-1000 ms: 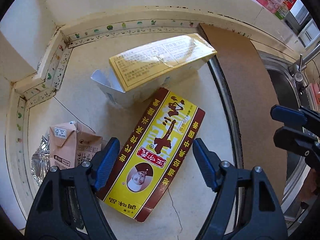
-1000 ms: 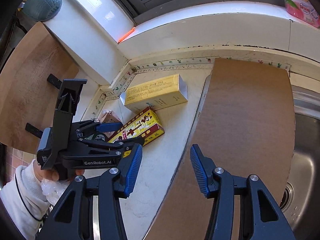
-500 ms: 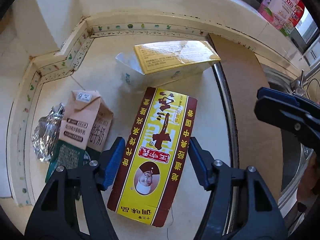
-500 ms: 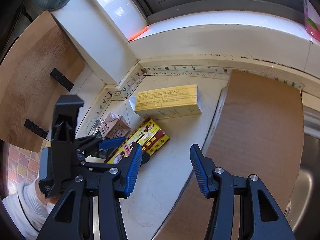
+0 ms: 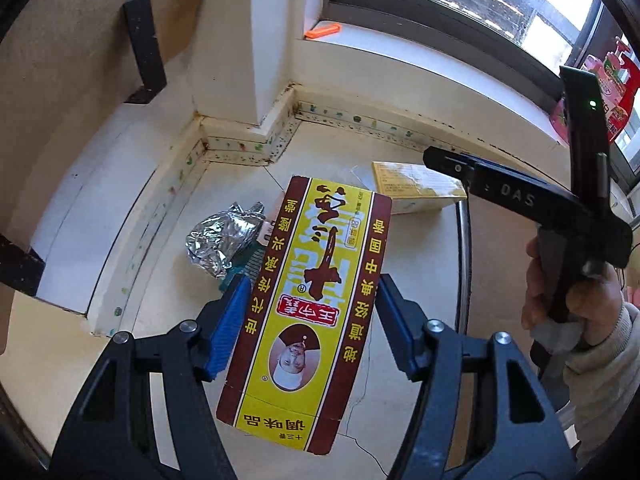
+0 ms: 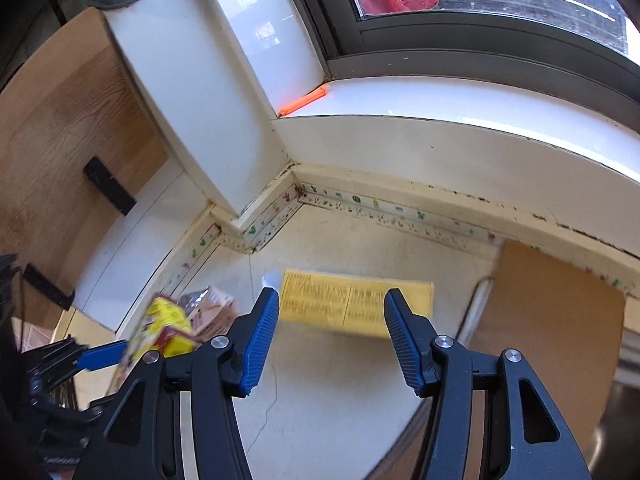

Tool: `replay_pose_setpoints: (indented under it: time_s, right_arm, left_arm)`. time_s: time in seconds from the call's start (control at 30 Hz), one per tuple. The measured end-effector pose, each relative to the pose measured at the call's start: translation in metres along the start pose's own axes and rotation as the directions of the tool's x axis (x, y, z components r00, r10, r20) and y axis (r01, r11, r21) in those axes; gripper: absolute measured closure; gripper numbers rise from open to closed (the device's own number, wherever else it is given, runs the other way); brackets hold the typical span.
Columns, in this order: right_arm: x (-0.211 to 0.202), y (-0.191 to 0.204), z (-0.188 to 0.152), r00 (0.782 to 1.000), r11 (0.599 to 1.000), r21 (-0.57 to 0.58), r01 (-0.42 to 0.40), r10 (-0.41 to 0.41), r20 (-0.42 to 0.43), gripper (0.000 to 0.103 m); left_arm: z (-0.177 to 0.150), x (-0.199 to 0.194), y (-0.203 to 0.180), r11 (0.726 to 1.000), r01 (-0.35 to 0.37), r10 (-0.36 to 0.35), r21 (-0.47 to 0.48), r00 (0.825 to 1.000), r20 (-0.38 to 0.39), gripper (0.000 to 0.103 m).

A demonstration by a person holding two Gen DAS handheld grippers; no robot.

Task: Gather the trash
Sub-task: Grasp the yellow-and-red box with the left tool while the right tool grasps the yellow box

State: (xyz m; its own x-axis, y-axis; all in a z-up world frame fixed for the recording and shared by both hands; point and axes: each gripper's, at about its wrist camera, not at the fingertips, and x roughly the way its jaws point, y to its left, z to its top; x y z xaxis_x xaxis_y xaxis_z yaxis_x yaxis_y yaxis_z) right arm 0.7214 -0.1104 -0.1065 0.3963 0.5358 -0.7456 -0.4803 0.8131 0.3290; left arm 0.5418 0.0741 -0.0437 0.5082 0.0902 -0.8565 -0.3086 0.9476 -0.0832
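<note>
My left gripper [image 5: 310, 320] is shut on a flat yellow and maroon spice box [image 5: 308, 304] and holds it lifted above the counter; the box shows at lower left in the right wrist view [image 6: 164, 328]. Under it lie crumpled foil [image 5: 224, 240] and a brown milk carton [image 6: 212, 312], mostly hidden. A yellow carton box [image 5: 416, 190] lies on the counter behind. My right gripper [image 6: 330, 340] is open and empty, hovering in front of that yellow carton box [image 6: 356, 306].
A brown cardboard sheet [image 6: 552, 312] lies on the right beside the sink edge. The counter [image 5: 100, 360] ends at a corner of wall and window sill [image 5: 400, 64]. An orange item [image 5: 322, 31] lies on the sill.
My left gripper closed on the spice box and lifted it off the counter. My right gripper moved left and closer to the yellow carton box.
</note>
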Motion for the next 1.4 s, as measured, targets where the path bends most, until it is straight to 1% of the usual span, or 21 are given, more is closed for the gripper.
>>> replay_pose_setpoints:
  time_s: [0.17, 0.3, 0.37, 0.47, 0.53, 0.6, 0.7, 0.77, 0.83, 0.93, 0.97, 1.13, 1.2, 1.23, 1.27, 1.3, 1.33, 1.4]
  right_arm:
    - [0.026, -0.012, 0.023, 1.000, 1.000, -0.015, 0.010, -0.010, 0.014, 0.047]
    - [0.047, -0.027, 0.034, 0.999, 1.000, -0.012, 0.017, -0.017, -0.035, 0.047]
    - [0.055, -0.037, 0.036, 0.997, 1.000, 0.013, -0.008, 0.009, -0.079, 0.047]
    - [0.065, -0.053, 0.033, 0.987, 0.995, 0.080, -0.056, 0.067, -0.146, 0.047]
    - [0.067, -0.062, 0.028, 0.975, 0.983, 0.144, -0.111, 0.136, -0.178, 0.047]
    - [0.066, -0.063, 0.021, 0.962, 0.972, 0.172, -0.161, 0.193, -0.195, 0.047]
    - [0.059, -0.057, 0.013, 0.946, 0.963, 0.164, -0.214, 0.246, -0.212, 0.047]
    - [0.053, -0.050, 0.006, 0.940, 0.963, 0.133, -0.234, 0.259, -0.222, 0.043]
    - [0.045, -0.041, 0.000, 0.943, 0.970, 0.074, -0.231, 0.242, -0.229, 0.042]
    - [0.036, -0.024, -0.012, 0.955, 0.980, -0.057, -0.191, 0.172, -0.240, 0.040]
    - [0.034, -0.017, -0.018, 0.958, 0.978, -0.106, -0.177, 0.147, -0.247, 0.040]
    - [0.032, 0.003, -0.039, 0.967, 0.960, -0.256, -0.117, 0.051, -0.249, 0.040]
    - [0.032, 0.008, -0.046, 0.972, 0.953, -0.288, -0.091, 0.023, -0.233, 0.040]
    - [0.032, 0.009, -0.050, 0.975, 0.953, -0.292, -0.080, 0.013, -0.224, 0.044]
    - [0.032, 0.009, -0.052, 0.976, 0.954, -0.292, -0.070, 0.005, -0.218, 0.049]
    - [0.028, 0.009, -0.055, 0.979, 0.954, -0.292, -0.061, 0.000, -0.204, 0.052]
    - [0.026, 0.009, -0.058, 0.978, 0.958, -0.279, -0.065, 0.006, -0.207, 0.054]
    - [0.022, 0.010, -0.064, 0.978, 0.966, -0.253, -0.059, 0.005, -0.210, 0.056]
  left_arm:
    - [-0.004, -0.005, 0.006, 1.000, 0.000, 0.000, -0.029, 1.000, -0.001, 0.042]
    - [-0.004, -0.003, 0.009, 0.998, 0.005, -0.005, -0.055, 1.000, -0.004, 0.042]
    - [-0.003, -0.001, 0.012, 0.998, 0.008, -0.008, -0.067, 1.000, -0.007, 0.042]
    - [-0.004, -0.001, 0.015, 0.997, 0.008, -0.009, -0.071, 1.000, -0.007, 0.042]
    - [-0.001, 0.002, 0.016, 0.997, 0.010, -0.010, -0.072, 1.000, -0.009, 0.042]
    - [-0.001, 0.003, 0.015, 0.998, 0.011, -0.012, -0.070, 1.000, -0.010, 0.042]
    - [-0.001, 0.004, 0.013, 0.998, 0.021, -0.022, -0.067, 1.000, -0.014, 0.042]
    - [-0.001, 0.006, 0.012, 0.997, 0.030, -0.031, -0.066, 0.999, -0.020, 0.042]
    - [-0.001, 0.008, 0.011, 0.997, 0.036, -0.038, -0.062, 0.999, -0.026, 0.042]
    - [0.001, 0.012, 0.010, 0.998, 0.040, -0.042, -0.057, 0.999, -0.034, 0.042]
    - [0.001, 0.013, 0.009, 0.997, 0.041, -0.044, -0.057, 0.998, -0.036, 0.042]
    - [0.000, 0.013, 0.007, 0.997, 0.053, -0.055, -0.055, 0.998, -0.036, 0.042]
    - [-0.001, 0.012, 0.006, 0.997, 0.057, -0.059, -0.053, 0.998, -0.034, 0.042]
    - [-0.002, 0.012, 0.006, 0.997, 0.062, -0.063, -0.053, 0.997, -0.034, 0.042]
    - [-0.003, 0.012, 0.007, 0.996, 0.066, -0.067, -0.053, 0.997, -0.034, 0.042]
    - [-0.004, 0.011, 0.007, 0.996, 0.068, -0.070, -0.052, 0.997, -0.033, 0.042]
    - [-0.006, 0.009, 0.007, 0.996, 0.070, -0.072, -0.050, 0.997, -0.031, 0.042]
    - [-0.011, 0.006, 0.008, 0.995, 0.083, -0.084, -0.048, 0.996, -0.023, 0.042]
